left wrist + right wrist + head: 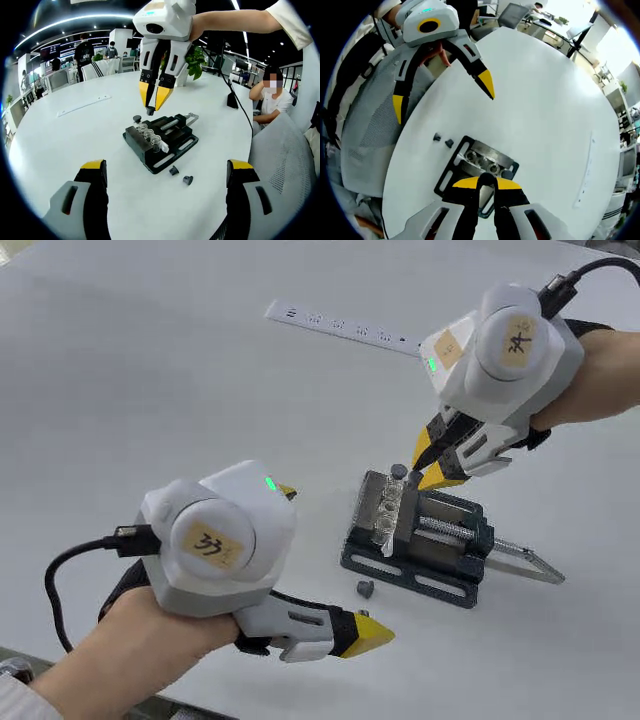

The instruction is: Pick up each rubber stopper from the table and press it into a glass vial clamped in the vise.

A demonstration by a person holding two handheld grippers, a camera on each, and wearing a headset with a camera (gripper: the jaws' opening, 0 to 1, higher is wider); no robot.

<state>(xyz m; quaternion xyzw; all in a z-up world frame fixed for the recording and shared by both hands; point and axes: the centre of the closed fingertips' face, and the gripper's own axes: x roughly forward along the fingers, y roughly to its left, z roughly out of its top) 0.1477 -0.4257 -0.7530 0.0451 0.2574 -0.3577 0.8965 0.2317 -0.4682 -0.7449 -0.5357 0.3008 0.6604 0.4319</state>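
A black vise (445, 550) stands on the white table and clamps a row of glass vials (385, 515). The far vial carries a dark stopper (399, 471). My right gripper (418, 472) hangs just above the vise's far end, shut on a dark rubber stopper (149, 111), and the vials (480, 160) lie right under its jaws. One loose stopper (365, 589) lies in front of the vise; the left gripper view has two of them (173, 170) (188, 179). My left gripper (330, 560) is held open and holds nothing, near the table's front edge to the left of the vise.
A white power strip (340, 325) lies at the back of the table. The vise's handle (530, 565) sticks out to the right. A seated person (270, 95) and chairs are beyond the table's far edge.
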